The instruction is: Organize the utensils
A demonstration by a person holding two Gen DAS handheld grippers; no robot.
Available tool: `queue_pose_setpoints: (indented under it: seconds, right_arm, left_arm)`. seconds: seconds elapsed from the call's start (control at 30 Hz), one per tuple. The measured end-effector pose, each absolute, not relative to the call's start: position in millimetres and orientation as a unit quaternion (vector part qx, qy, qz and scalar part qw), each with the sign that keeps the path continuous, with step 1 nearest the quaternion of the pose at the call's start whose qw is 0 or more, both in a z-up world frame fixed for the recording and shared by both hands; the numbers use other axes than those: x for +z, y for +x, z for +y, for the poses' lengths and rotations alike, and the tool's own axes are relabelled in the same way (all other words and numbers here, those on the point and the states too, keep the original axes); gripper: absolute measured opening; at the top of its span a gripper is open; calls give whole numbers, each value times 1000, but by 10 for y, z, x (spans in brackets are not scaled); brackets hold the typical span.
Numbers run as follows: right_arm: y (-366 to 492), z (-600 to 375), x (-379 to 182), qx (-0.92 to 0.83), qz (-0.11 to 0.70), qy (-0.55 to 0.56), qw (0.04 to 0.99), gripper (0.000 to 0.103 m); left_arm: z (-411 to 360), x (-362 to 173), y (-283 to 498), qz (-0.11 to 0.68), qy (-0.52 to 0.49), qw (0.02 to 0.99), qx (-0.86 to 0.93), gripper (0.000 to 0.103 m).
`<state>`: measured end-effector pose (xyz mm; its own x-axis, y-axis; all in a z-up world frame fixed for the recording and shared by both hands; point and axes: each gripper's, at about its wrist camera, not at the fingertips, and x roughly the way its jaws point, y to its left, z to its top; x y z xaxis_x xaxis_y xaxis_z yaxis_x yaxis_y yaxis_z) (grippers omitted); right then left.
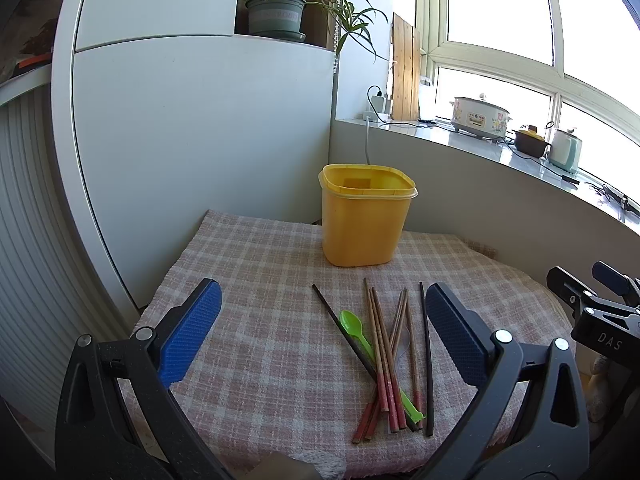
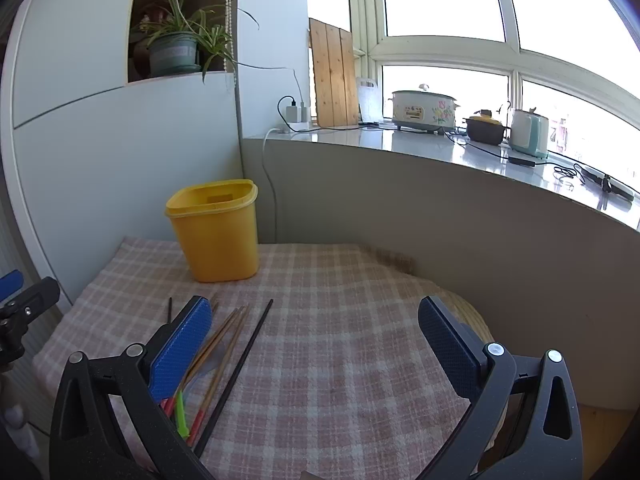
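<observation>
A yellow plastic bin (image 1: 366, 216) stands open at the back of a table covered by a pink checked cloth (image 1: 260, 352); it also shows in the right wrist view (image 2: 216, 230). In front of it lies a pile of chopsticks (image 1: 390, 360), brown with red ends and two black ones, with a green plastic spoon (image 1: 354, 330) among them. My left gripper (image 1: 322, 320) is open and empty, above the cloth just short of the pile. My right gripper (image 2: 316, 328) is open and empty, to the right of the chopsticks (image 2: 228, 356); its left finger hides part of them.
A white cabinet (image 1: 180, 128) stands behind and left of the table. A grey wall and a windowsill (image 2: 460, 152) with a cooker, a pot and a kettle run along the back right. The right gripper shows at the left view's right edge (image 1: 600, 312).
</observation>
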<state>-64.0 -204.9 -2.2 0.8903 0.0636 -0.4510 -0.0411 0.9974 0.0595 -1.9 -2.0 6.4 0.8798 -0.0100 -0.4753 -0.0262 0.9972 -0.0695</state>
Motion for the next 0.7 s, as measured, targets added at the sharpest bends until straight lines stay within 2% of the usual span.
queue_pose_setpoints:
  seconds: [0.7]
  right_arm:
    - [-645,-2052,-14,28,234,25,972,102]
  left_arm:
    - [-22,75,-10,247,-37,968,4,103]
